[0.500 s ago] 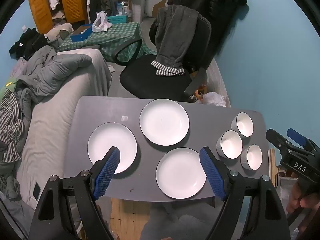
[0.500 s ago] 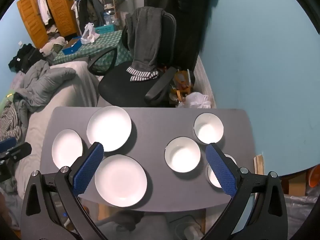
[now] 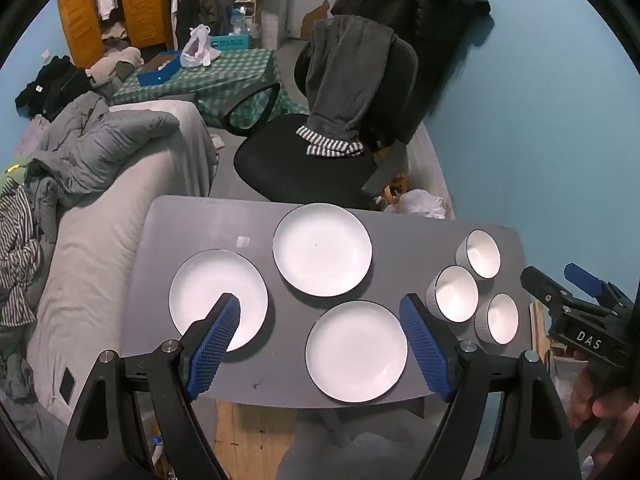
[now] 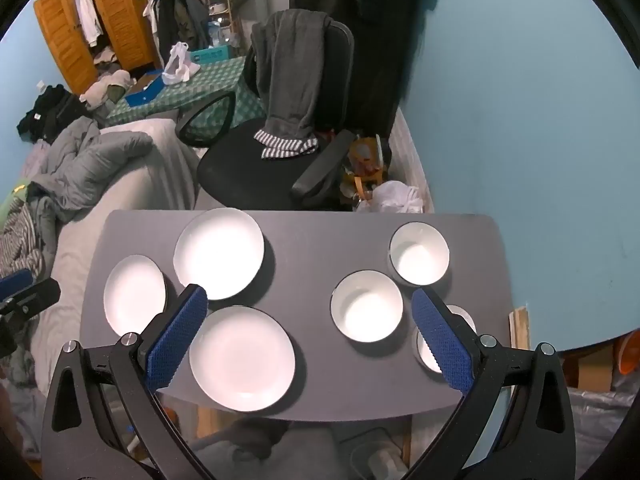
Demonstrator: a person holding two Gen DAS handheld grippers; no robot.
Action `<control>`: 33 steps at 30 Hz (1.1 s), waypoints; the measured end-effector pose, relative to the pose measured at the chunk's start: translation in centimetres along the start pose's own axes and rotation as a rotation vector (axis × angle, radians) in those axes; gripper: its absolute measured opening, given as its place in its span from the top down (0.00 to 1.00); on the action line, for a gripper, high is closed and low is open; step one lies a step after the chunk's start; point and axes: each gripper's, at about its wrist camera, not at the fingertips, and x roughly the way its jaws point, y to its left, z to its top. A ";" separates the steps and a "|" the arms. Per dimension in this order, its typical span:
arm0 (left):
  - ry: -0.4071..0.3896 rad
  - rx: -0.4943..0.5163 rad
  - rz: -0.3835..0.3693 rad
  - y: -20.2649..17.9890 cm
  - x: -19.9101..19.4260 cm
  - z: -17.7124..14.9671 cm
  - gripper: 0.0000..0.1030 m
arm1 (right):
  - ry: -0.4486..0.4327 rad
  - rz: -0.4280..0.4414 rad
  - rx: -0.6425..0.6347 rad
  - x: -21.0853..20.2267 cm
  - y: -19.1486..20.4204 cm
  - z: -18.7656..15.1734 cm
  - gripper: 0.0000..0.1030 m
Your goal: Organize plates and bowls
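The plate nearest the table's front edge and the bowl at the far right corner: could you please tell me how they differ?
The front plate is wide and nearly flat, while the far bowl is narrower, with tall sides and a deep hollow. The plate lies near the front edge beside two other plates; the bowl stands toward the far right corner of the table, grouped with two bowls. Both are white with a thin dark rim, upright and empty.
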 end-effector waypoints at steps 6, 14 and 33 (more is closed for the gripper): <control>-0.001 -0.002 -0.001 -0.1 0.0 -0.1 0.19 | 0.004 0.002 0.000 0.6 0.3 -0.3 0.02; 0.012 -0.020 -0.015 -0.2 -0.2 0.2 0.19 | 0.004 0.004 -0.007 0.7 0.7 -0.6 0.02; 0.020 -0.033 -0.025 0.8 -0.2 -0.2 0.19 | 0.015 0.005 -0.021 0.8 0.7 -0.5 0.02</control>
